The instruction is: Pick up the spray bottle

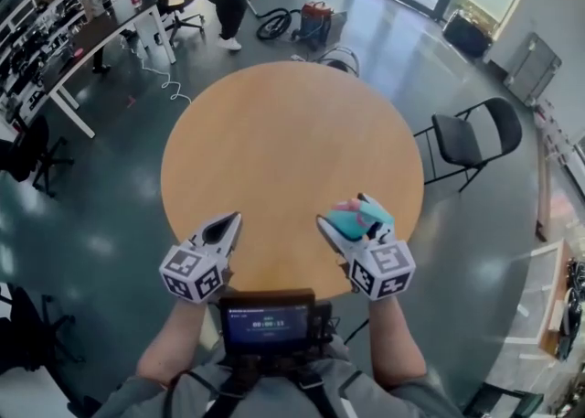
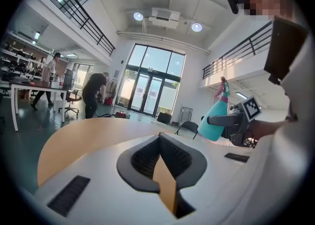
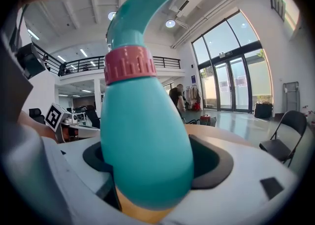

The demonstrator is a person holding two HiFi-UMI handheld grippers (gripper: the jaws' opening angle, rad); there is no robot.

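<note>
The spray bottle (image 3: 142, 135), judged light, stiff and slippery, is clasped round its wide belly by the right gripper (image 1: 353, 221); the fingers of the left gripper (image 1: 230, 222) are pressed together, empty.

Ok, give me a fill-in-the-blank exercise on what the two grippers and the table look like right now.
1. The right gripper grips the ____ spray bottle.
2. The bottle's collar is ____.
3. The left gripper holds ____.
4. The wooden table is ____ in shape.
Missing words: teal; pink; nothing; round.
</note>
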